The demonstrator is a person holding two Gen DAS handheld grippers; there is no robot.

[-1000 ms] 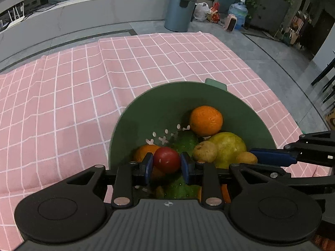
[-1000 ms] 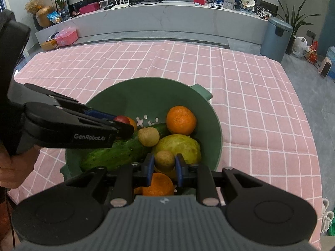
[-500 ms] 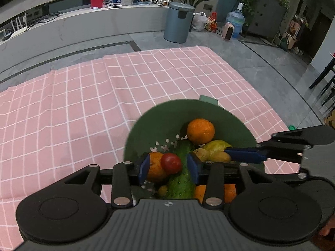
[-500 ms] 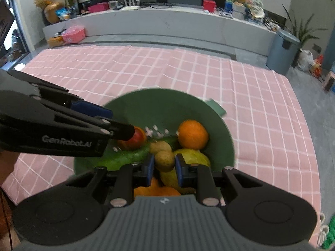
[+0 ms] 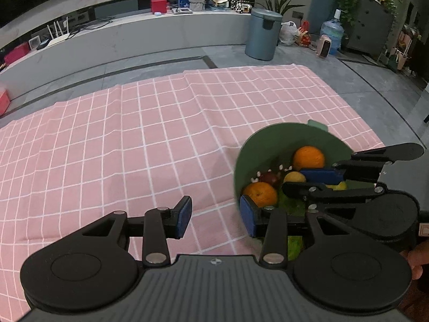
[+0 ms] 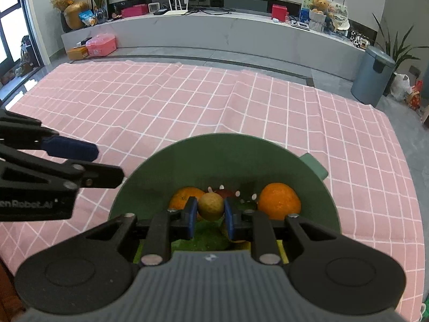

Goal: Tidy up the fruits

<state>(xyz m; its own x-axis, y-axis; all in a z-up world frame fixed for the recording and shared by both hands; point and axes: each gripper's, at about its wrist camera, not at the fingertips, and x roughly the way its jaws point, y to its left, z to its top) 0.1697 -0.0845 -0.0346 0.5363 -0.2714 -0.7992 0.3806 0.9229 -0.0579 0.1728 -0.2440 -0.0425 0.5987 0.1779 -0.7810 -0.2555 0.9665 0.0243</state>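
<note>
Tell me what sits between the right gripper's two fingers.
A small yellow-brown fruit is clamped between the right gripper fingers, above the green bowl. The right wrist view shows it.

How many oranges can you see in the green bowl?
2. One orange sits on the right side of the bowl; another orange is on the left, behind the right gripper. More may hide underneath.

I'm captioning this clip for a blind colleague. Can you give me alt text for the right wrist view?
The right gripper has its jaws shut on a small yellow-brown fruit above a green bowl holding two oranges and other produce. The bowl sits on a pink checked tablecloth, and the left gripper, jaws open and empty, reaches in from the left.
</note>
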